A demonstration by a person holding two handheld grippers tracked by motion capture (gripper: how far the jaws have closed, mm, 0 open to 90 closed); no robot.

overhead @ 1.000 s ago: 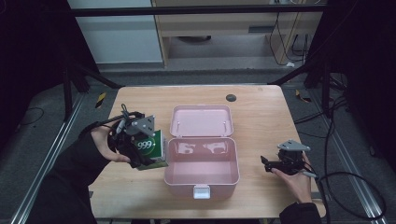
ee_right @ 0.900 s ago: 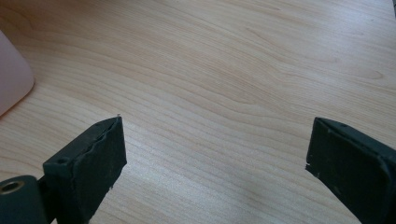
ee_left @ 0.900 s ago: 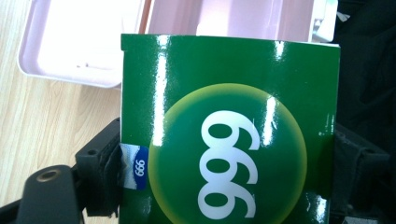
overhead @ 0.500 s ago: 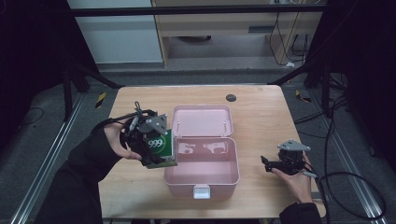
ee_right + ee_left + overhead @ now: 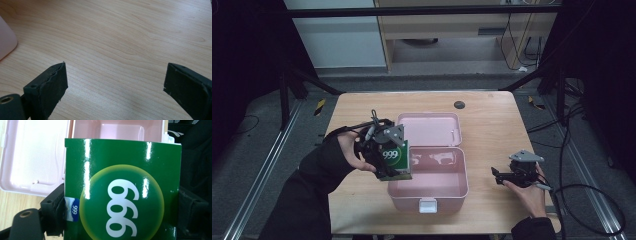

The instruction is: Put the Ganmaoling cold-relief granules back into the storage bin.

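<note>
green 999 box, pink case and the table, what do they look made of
Green 999 box: probably glossy printed cardboard, with bright glare streaks and crisp folded edges. Pink case: looks like moulded plastic with a smooth, slightly shiny finish, rounded corners and a white front latch. Table: light wood or wood-look laminate, matte, with visible grain lines; which one can't be told.

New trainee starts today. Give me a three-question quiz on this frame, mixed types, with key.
1. True or false: the left gripper holds the green box between its jaws.
2. The pink case on the table is: A) closed B) open with its lid laid back C) upside down.
3. What do the right gripper's jaws hold?

Key: 1 true; 2 B; 3 nothing, they stand open over bare wood.
</note>
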